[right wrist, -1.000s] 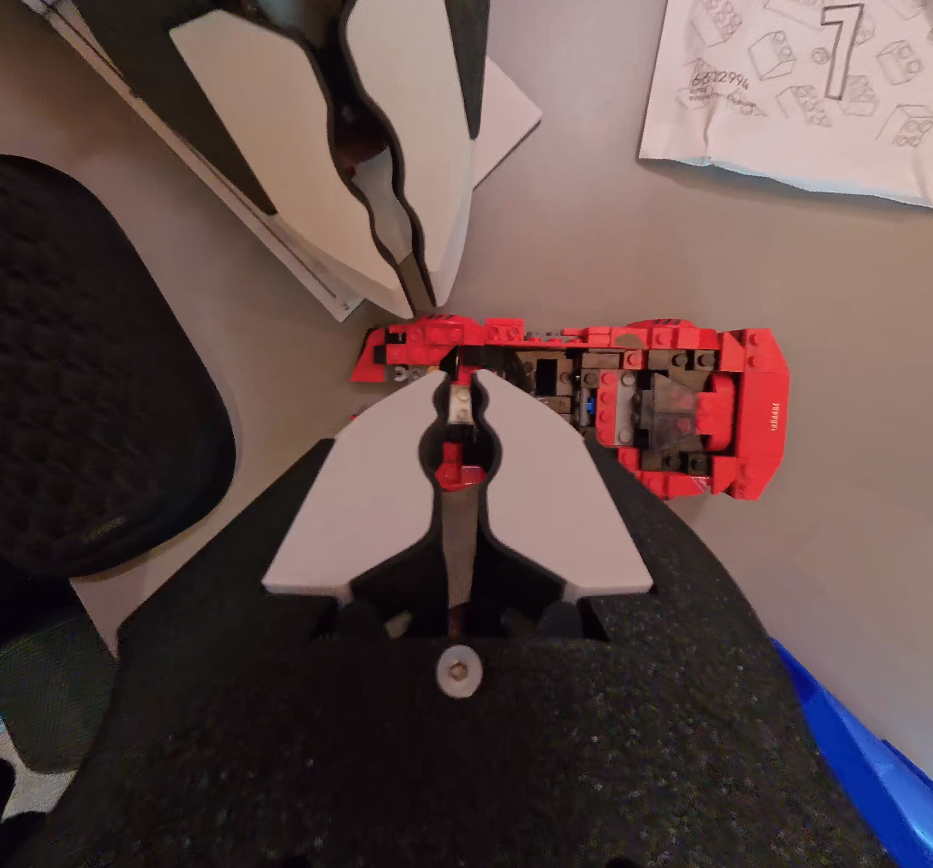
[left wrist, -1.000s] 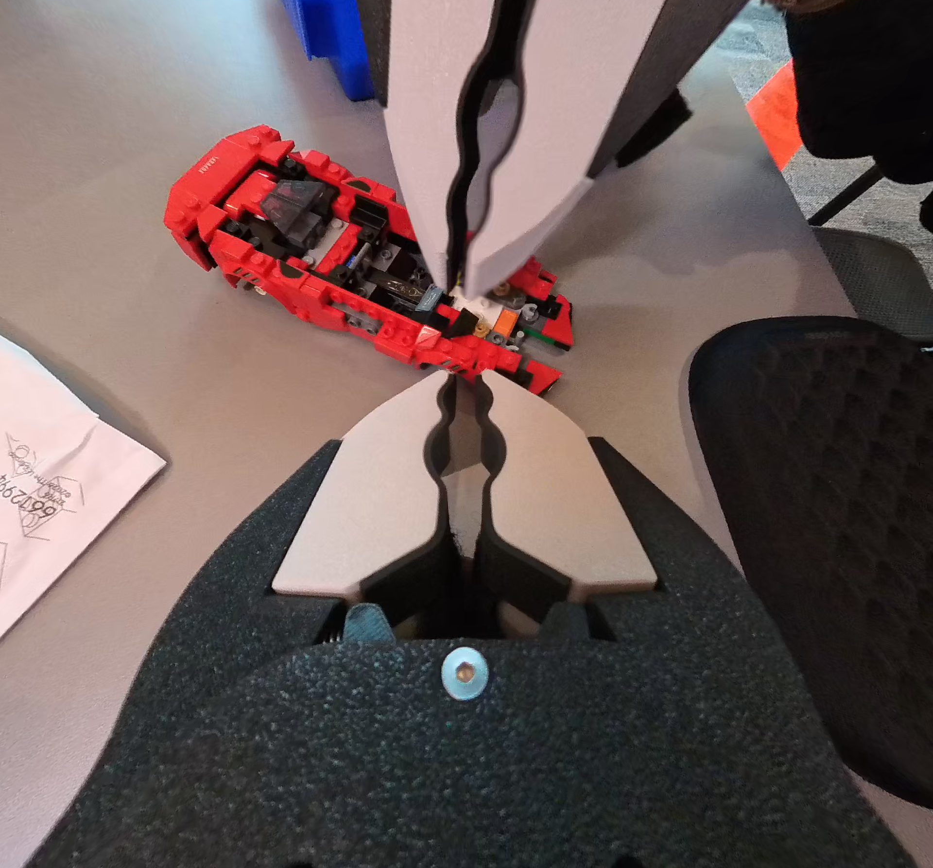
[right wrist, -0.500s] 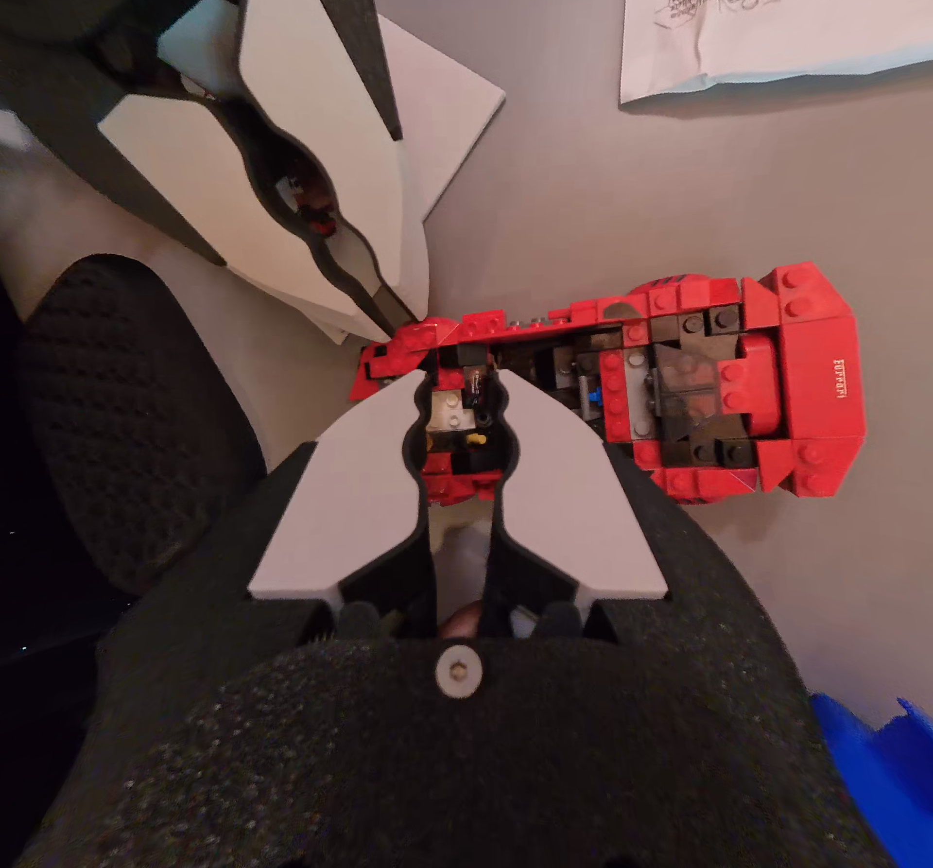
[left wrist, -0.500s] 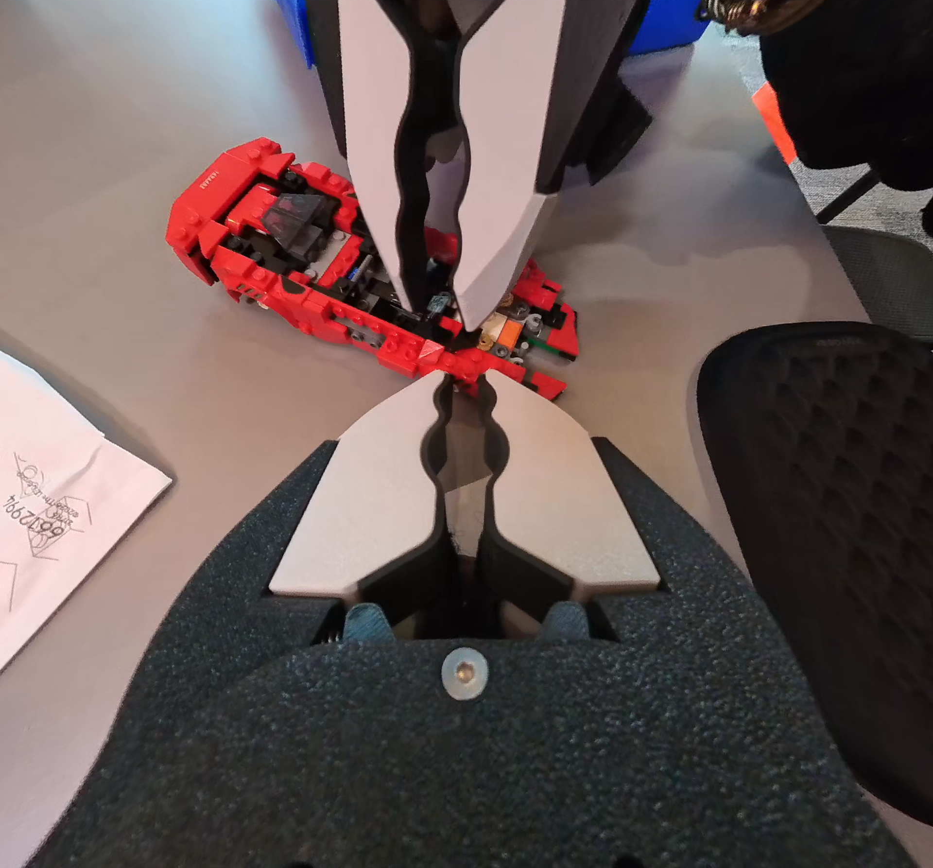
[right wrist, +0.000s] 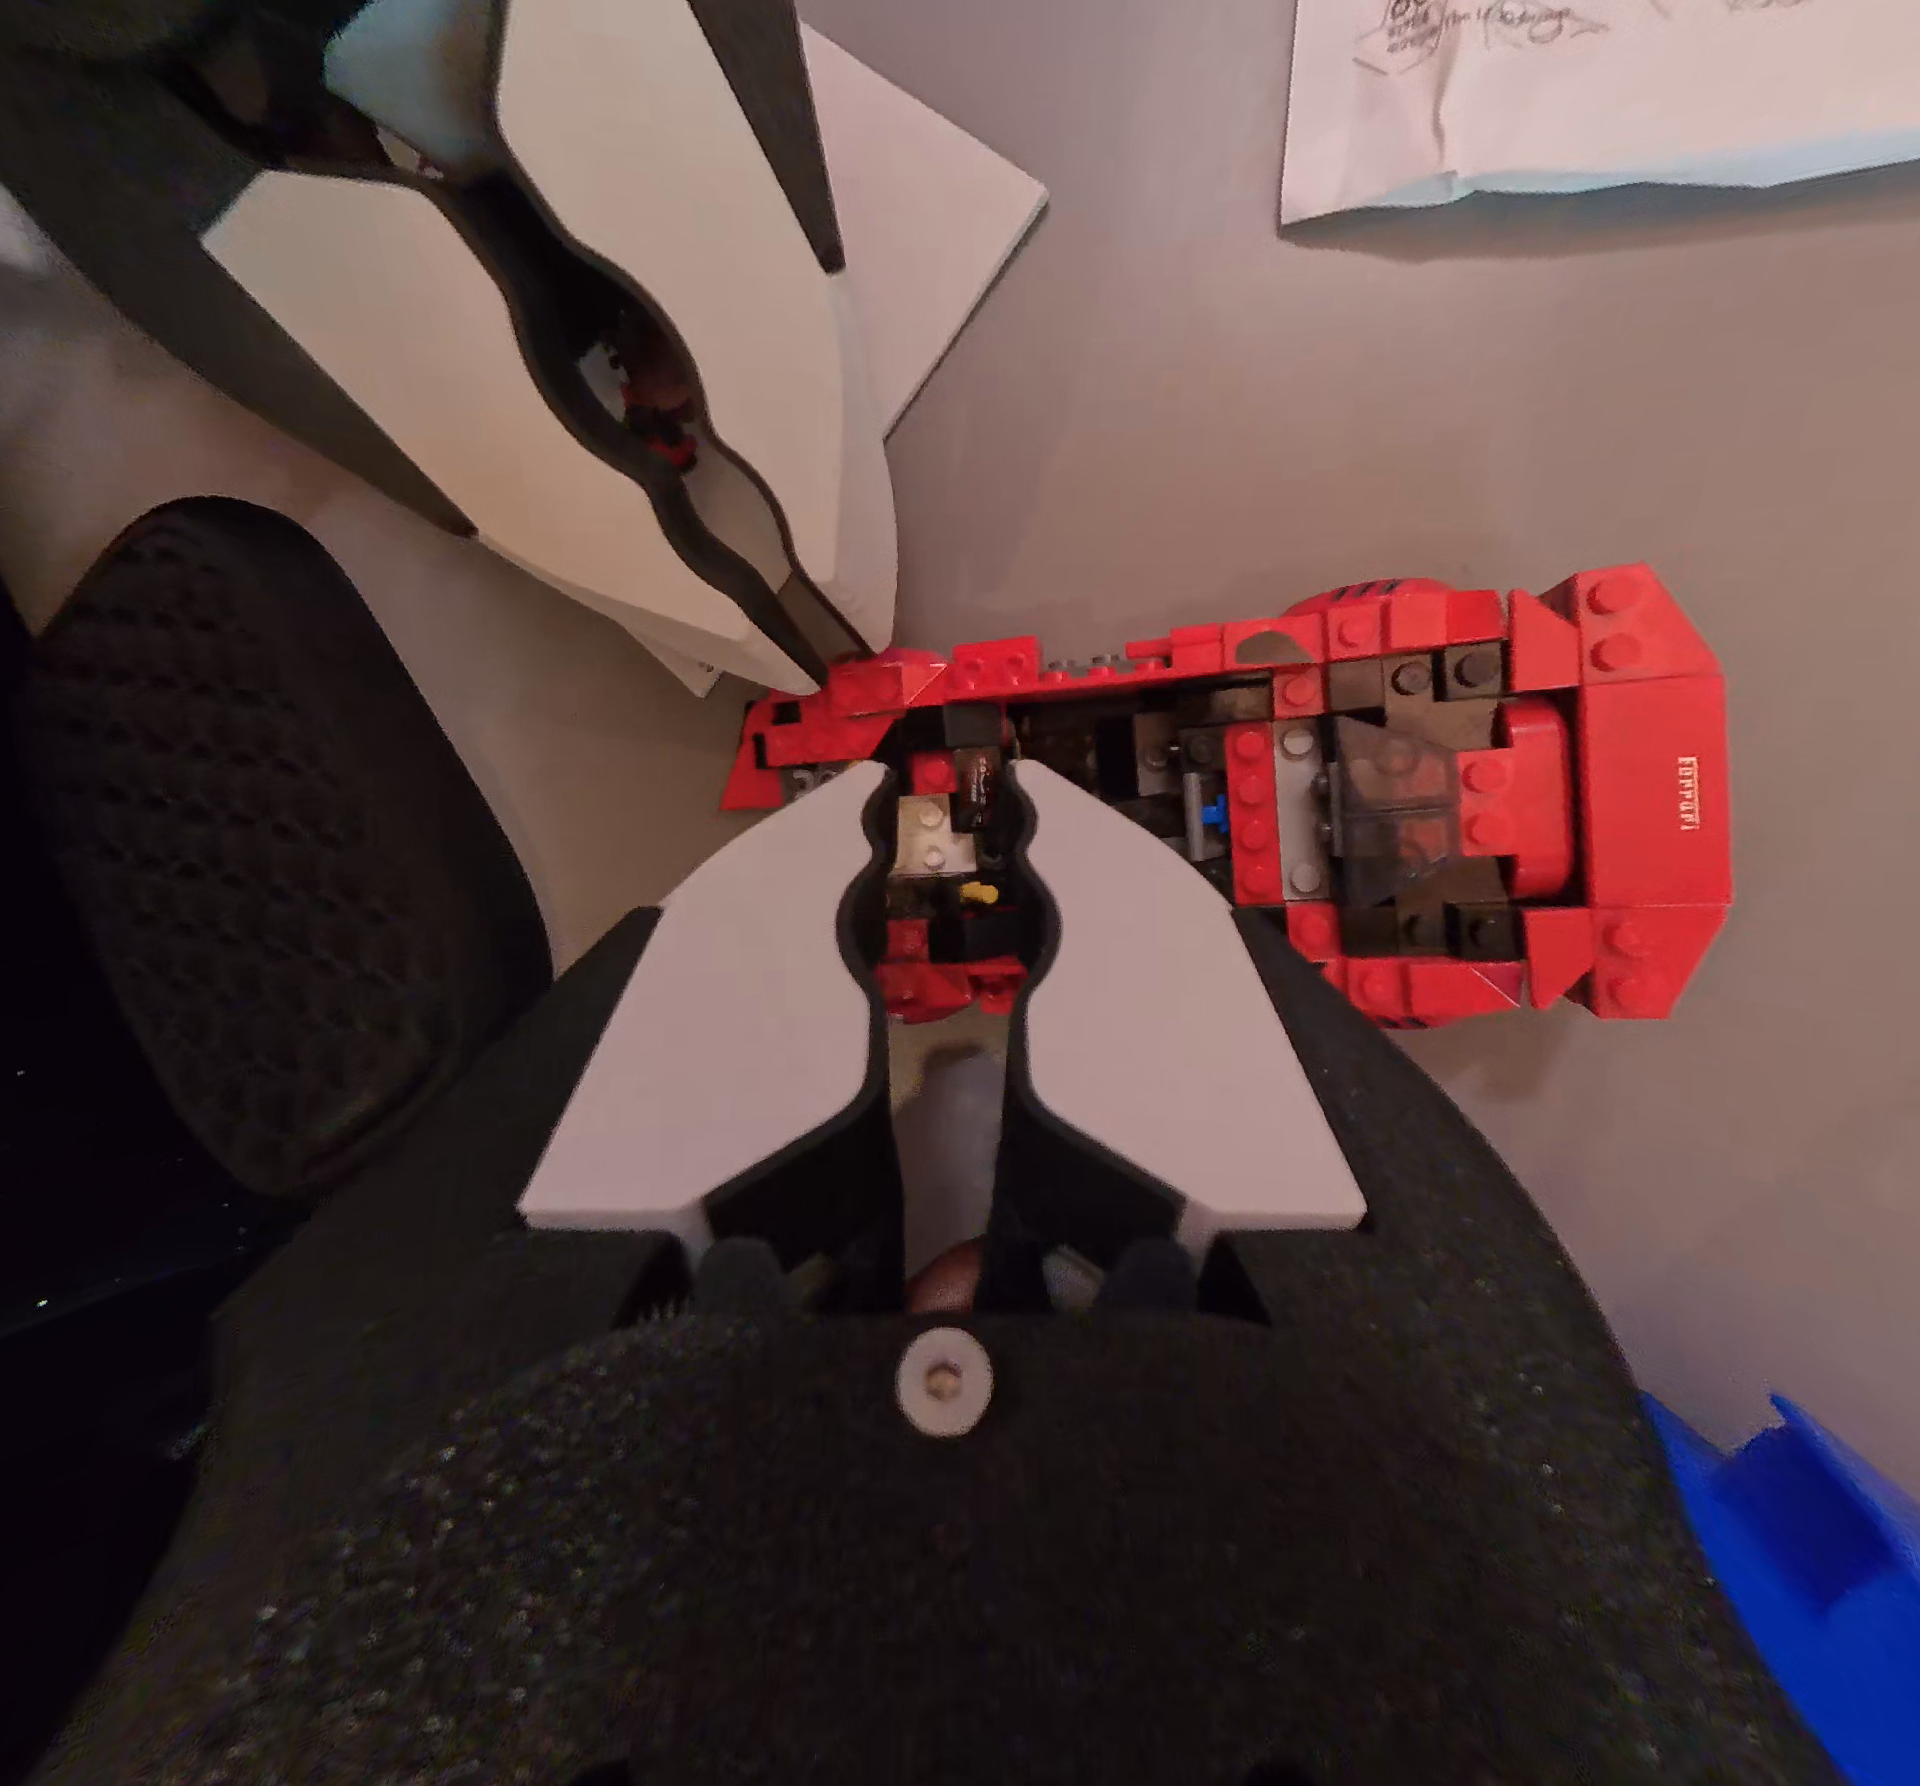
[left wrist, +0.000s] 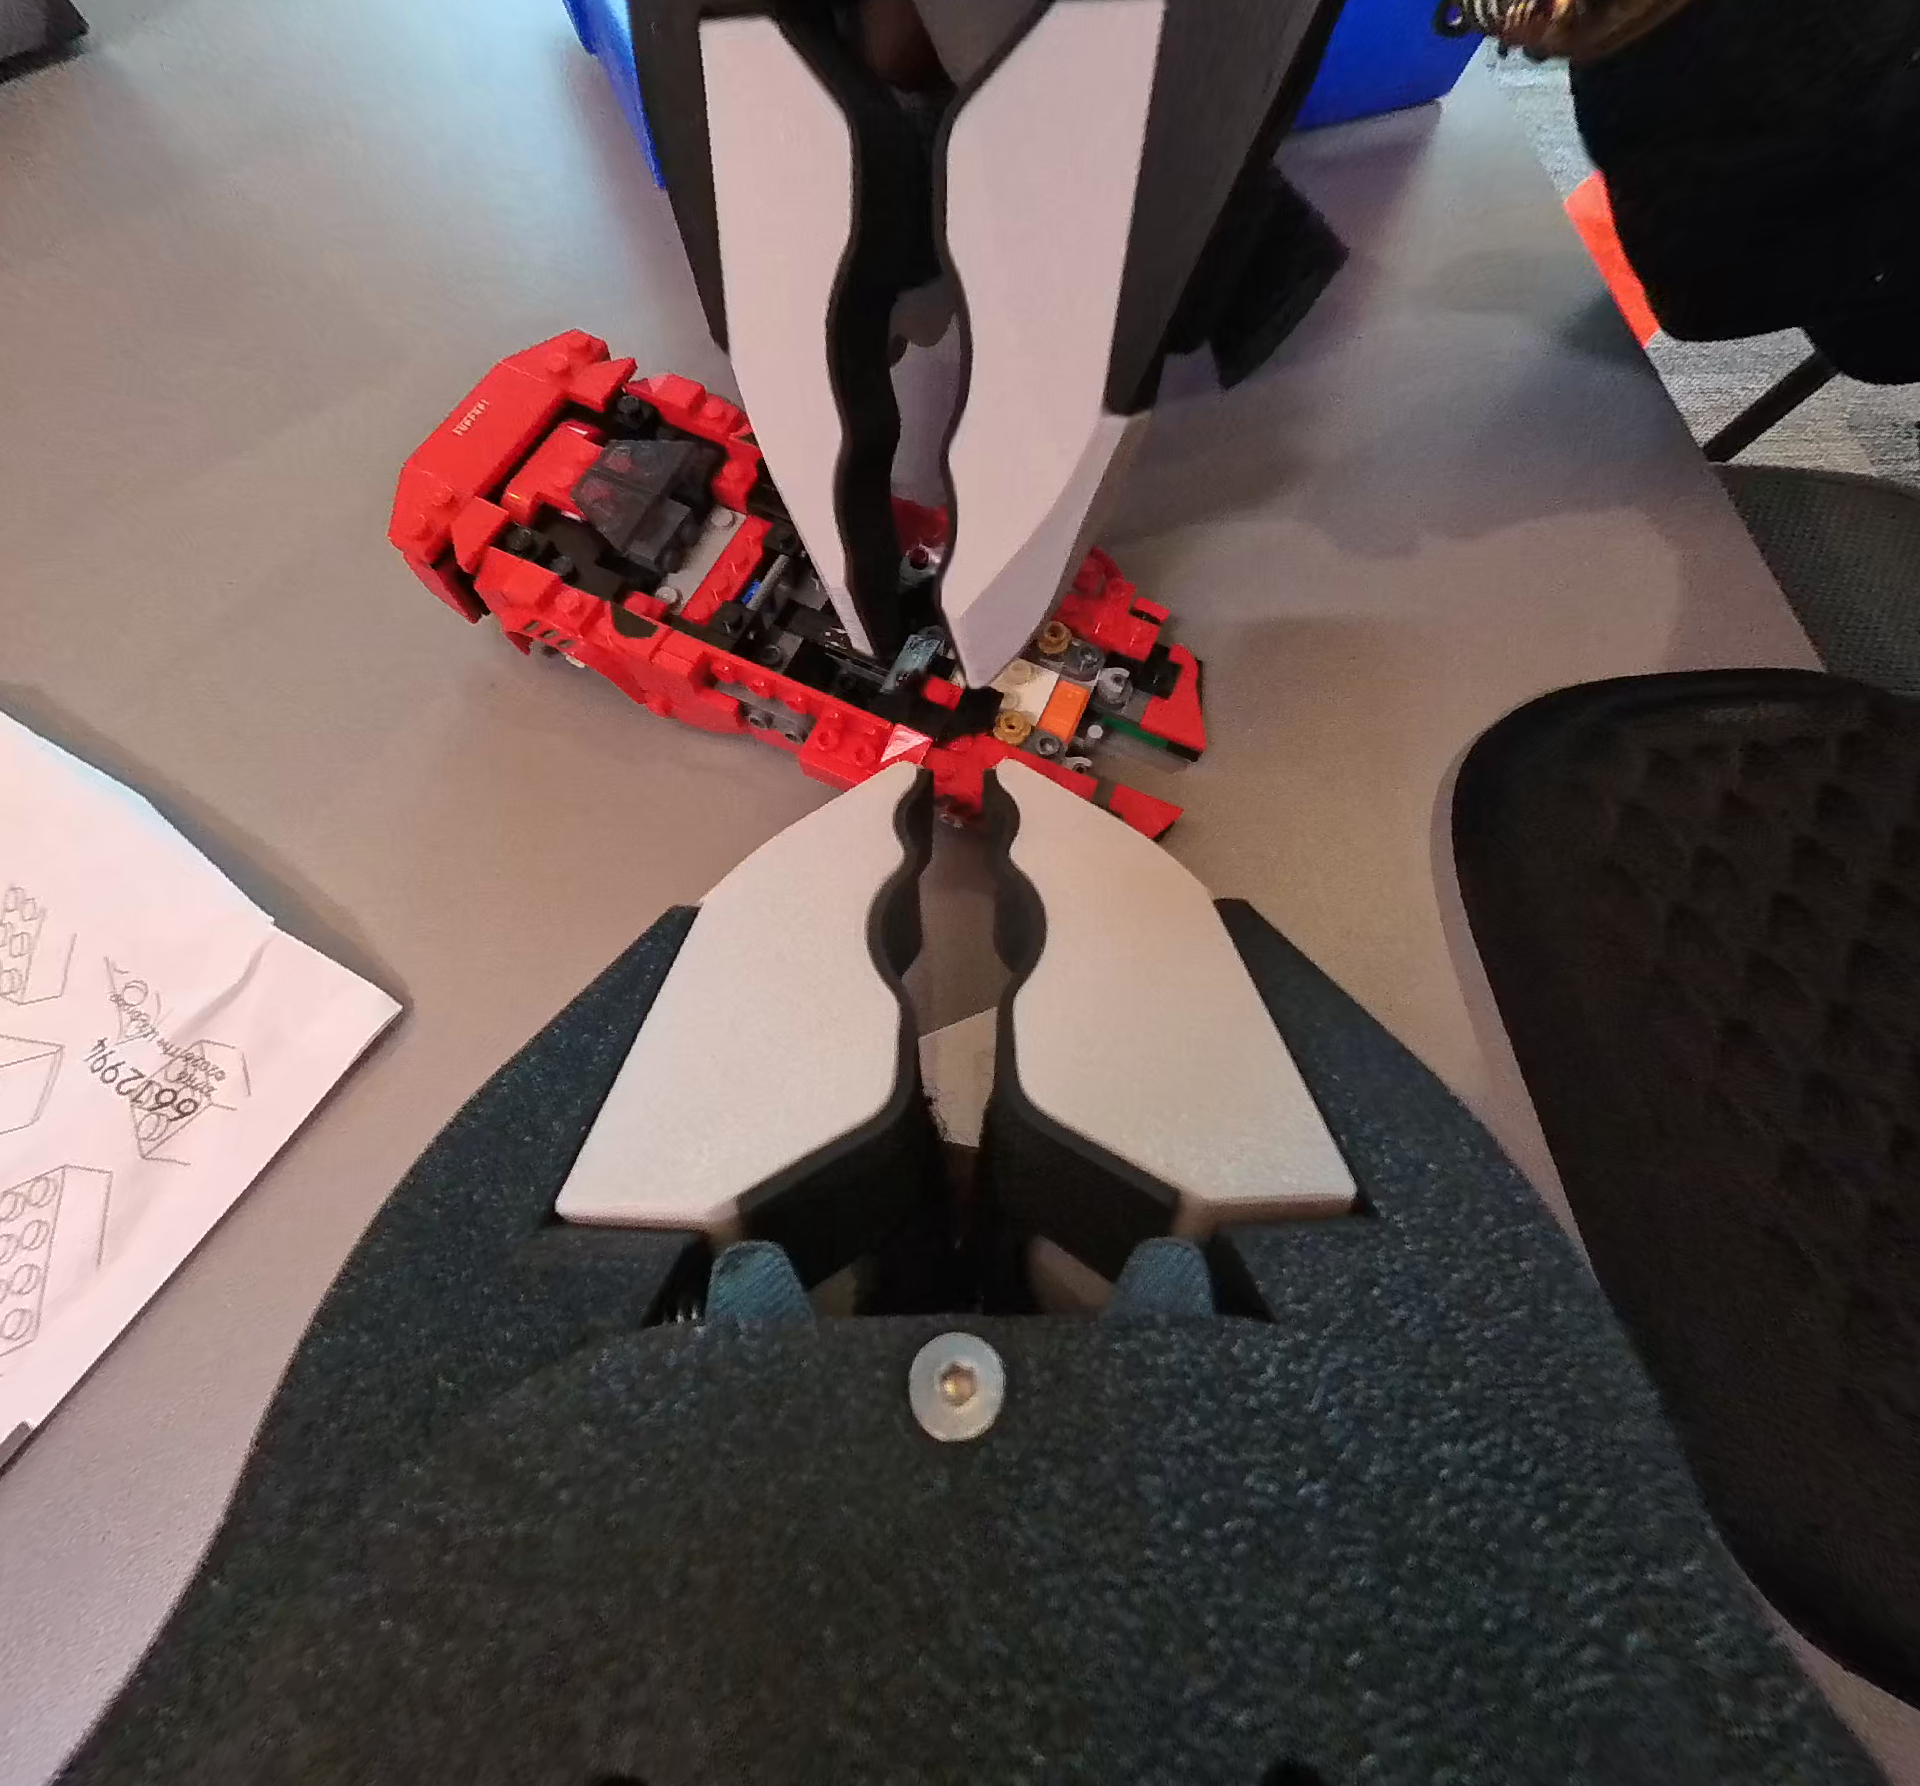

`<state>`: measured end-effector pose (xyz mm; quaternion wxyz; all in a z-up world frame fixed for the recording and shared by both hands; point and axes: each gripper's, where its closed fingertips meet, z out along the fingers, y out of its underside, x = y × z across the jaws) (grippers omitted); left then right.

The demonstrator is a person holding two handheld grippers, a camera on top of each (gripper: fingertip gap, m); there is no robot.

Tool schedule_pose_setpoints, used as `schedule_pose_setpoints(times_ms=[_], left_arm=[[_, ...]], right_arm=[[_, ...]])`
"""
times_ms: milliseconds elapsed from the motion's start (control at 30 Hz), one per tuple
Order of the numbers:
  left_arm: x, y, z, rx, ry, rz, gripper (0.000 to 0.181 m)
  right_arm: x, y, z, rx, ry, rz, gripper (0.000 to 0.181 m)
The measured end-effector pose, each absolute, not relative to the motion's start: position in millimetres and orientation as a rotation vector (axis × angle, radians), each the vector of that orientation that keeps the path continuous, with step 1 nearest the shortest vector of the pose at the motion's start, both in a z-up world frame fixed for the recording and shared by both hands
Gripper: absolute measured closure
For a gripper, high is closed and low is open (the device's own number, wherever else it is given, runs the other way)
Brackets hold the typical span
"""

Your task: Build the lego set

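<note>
A red and black lego car point(left wrist: 499, 458) lies on the grey table point(left wrist: 312, 282), its top unfinished. My left gripper point(left wrist: 958, 782) is nearly shut, its tips pinching the red near edge at the car's open end. In the right wrist view the left gripper point(right wrist: 831, 668) touches the red corner of the car point(right wrist: 1621, 801). My right gripper point(right wrist: 954, 770) is open, its tips straddling the car's open inner section. In the left wrist view the right gripper point(left wrist: 920, 661) comes down from above, with a small dark grey piece point(left wrist: 920, 647) between its tips.
A white paper bag printed with bricks point(left wrist: 135, 1061) lies left of the car and shows too in the right wrist view point(right wrist: 1590, 43). A blue bin point(left wrist: 582, 1) stands behind the car. A black mesh chair point(left wrist: 1714, 1113) is at the table's edge. A white booklet point(right wrist: 935, 219) lies under the left gripper. Only a small space, under 4 cm, lies between the two pairs of fingers.
My right gripper has opened and come down over the car's open end. My left gripper has moved forward until its tips reach the car's red edge.
</note>
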<state>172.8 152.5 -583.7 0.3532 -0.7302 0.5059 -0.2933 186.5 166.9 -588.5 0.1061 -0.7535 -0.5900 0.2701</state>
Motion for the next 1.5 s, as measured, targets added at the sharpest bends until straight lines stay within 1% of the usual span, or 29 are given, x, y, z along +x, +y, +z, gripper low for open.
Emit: schedule_pose_setpoints(times_ms=[67,133,200,333,800,1133,1367,1500], left_arm=[[171.9,152.8,-583.9,-1.889,1.309,-0.754,0.174],[171.3,153.1,-584.2,-1.89,1.305,-0.753,0.173],[171.5,152.8,-584.6,-1.89,1.306,-0.757,0.174],[172.9,152.4,-585.4,-1.889,1.311,-0.758,0.174],[173.4,152.5,-587.0,-1.892,1.304,-0.775,0.174],[172.1,154.6,-587.9,-1.895,1.27,-0.804,0.176],[171.8,155.3,-587.9,-1.894,1.251,-0.824,0.176],[171.7,155.5,-587.9,-1.891,1.247,-0.824,0.176]], right_arm=[[188.2,171.0,-584.8,-2.2,-1.732,0.748,0.166],[186.0,167.4,-578.5,-2.129,-1.766,0.743,0.18],[181.7,159.6,-575.0,-2.029,-1.835,0.726,0.181],[180.2,155.1,-582.0,-1.976,-1.925,0.609,0.181],[184.3,156.7,-591.6,-2.061,-1.96,0.498,0.181],[183.5,155.9,-593.0,-2.251,-1.985,0.379,0.181],[184.0,156.8,-593.5,-2.397,-1.849,0.354,0.181],[186.4,161.3,-594.5,-2.4,-1.859,0.241,0.181]])
